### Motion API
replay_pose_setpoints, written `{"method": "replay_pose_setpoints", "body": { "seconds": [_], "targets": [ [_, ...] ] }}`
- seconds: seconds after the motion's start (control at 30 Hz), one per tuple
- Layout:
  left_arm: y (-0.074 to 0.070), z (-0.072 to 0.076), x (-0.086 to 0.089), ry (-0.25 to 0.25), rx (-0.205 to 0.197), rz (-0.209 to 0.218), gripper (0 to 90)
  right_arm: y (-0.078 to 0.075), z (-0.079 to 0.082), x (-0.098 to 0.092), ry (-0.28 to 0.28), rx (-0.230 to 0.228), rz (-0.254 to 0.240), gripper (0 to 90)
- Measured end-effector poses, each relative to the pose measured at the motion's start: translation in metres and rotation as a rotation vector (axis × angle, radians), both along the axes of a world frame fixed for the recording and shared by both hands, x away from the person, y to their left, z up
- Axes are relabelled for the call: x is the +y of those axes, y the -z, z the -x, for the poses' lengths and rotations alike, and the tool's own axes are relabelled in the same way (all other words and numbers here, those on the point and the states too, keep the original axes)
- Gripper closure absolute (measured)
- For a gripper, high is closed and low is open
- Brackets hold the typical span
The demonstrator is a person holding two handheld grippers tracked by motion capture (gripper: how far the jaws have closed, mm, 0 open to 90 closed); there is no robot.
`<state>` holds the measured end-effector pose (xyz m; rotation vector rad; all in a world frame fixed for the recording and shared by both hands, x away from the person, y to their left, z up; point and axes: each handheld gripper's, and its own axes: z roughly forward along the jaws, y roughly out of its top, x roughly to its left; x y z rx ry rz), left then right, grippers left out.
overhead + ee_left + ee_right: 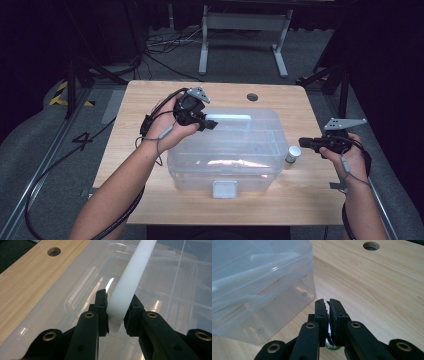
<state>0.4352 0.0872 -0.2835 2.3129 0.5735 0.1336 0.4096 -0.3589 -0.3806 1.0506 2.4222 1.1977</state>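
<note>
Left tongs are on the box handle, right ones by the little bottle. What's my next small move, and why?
Probably reopen the right tongs and lower them around the bottle. They stand shut just above it, apparently gripping nothing, while the left tongs already clamp the white handle of the closed clear box.

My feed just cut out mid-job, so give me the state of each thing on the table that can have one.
Box: clear plastic, lid on, front latch down.
Handle: white, on the lid, clamped by the left gripper.
Bottle: small, white cap, upright on the table beside the box.
Right gripper: jaws nearly together just above the bottle; I cannot tell whether they pinch it.
</note>
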Motion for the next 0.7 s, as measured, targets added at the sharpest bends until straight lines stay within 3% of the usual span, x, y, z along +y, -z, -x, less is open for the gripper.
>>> {"method": "replay_pose_setpoints", "body": {
  "seconds": [0.23,0.43,0.53,0.7],
  "targets": [
    [-0.006,-0.008,-0.001,-0.007,0.023,-0.011,75.3,-0.003,0.004,0.007,-0.073,-0.04,-0.001,88.5],
    [-0.01,-0.014,-0.002,-0.013,0.046,-0.013,75.0,-0.003,0.006,0.009,-0.095,-0.053,0.001,89.5],
    [-0.011,-0.016,-0.002,-0.015,0.051,-0.014,74.7,-0.003,0.007,0.01,-0.113,-0.041,-0.05,89.2],
    [-0.014,-0.02,-0.002,-0.017,0.063,-0.013,74.4,-0.003,0.01,0.015,-0.171,-0.047,-0.045,90.0]
  ]
}}
